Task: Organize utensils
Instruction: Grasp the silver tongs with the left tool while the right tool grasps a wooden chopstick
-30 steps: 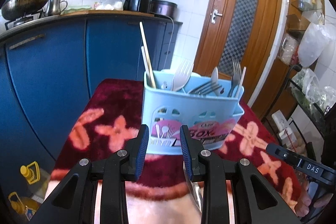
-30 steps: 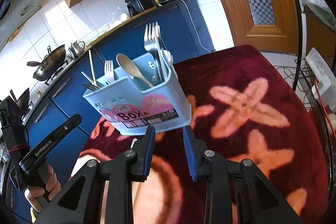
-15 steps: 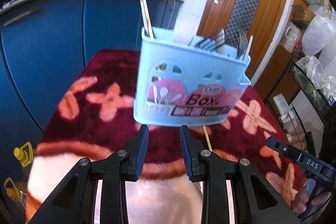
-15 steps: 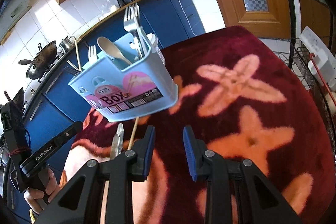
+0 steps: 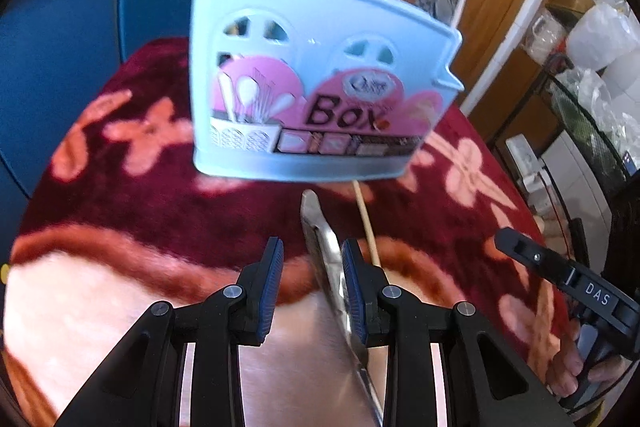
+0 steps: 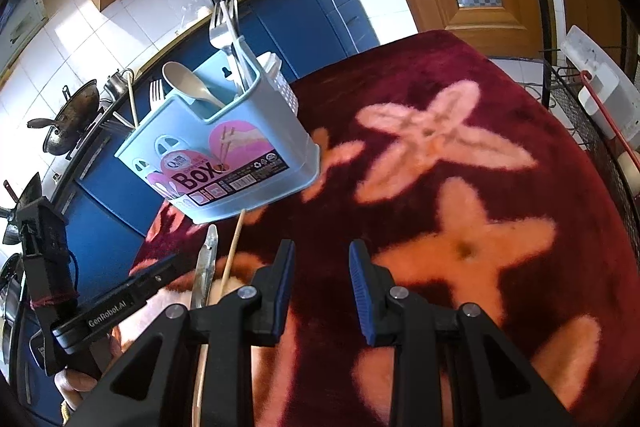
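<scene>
2 grippers, fingers apart, empty: left [image 5: 312, 283] | right [image 6: 322, 283] | knife [image 5: 326, 259], chopstick [image 5: 365, 219] before holder [image 6: 224, 151]

A home kitchen: blue cabinets [image 6: 304, 11], wok [image 6: 70, 119], tiled wall [image 6: 72, 39]

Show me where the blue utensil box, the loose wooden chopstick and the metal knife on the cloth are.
blue utensil box [image 6: 224, 163]: right wrist view, on its labelled front wall.
wooden chopstick [image 5: 366, 223]: left wrist view, mid-shaft, just below the box.
metal knife [image 5: 320, 239]: left wrist view, on the flat metal between the gripper's fingers.
</scene>
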The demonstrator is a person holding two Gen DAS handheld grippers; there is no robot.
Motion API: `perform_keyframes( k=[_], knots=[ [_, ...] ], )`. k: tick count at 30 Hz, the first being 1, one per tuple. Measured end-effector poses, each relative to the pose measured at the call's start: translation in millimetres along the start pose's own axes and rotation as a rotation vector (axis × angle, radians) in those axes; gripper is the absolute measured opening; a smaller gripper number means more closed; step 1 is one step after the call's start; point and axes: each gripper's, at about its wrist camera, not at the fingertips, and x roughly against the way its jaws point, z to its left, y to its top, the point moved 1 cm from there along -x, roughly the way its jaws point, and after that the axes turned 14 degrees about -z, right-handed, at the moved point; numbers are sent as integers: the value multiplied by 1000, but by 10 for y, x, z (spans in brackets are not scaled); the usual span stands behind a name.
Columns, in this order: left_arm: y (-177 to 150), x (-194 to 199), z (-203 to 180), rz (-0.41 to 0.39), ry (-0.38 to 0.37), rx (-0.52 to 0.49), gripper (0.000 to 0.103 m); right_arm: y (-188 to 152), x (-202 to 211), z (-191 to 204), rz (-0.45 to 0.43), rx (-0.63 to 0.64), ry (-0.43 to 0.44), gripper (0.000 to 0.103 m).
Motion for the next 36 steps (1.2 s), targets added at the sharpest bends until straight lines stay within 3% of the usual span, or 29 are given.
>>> perform_keyframes(
  k=[5,15,24,36],
  knots=[
    [-64,-128,-53,47,-5,6,31,-14,12,-41,3,-11,4,31],
    [-57,-247,-104,62,1,-10,31,-38,-6,-87,11,-28,12,31],
    [-37,-260,-62,56,3,-3,9,-59,-32,-105,20,-36,12,31],
    [-11,-119,51,9,13,41,6,-66,-19,-26,25,-17,14,31]
  ],
)
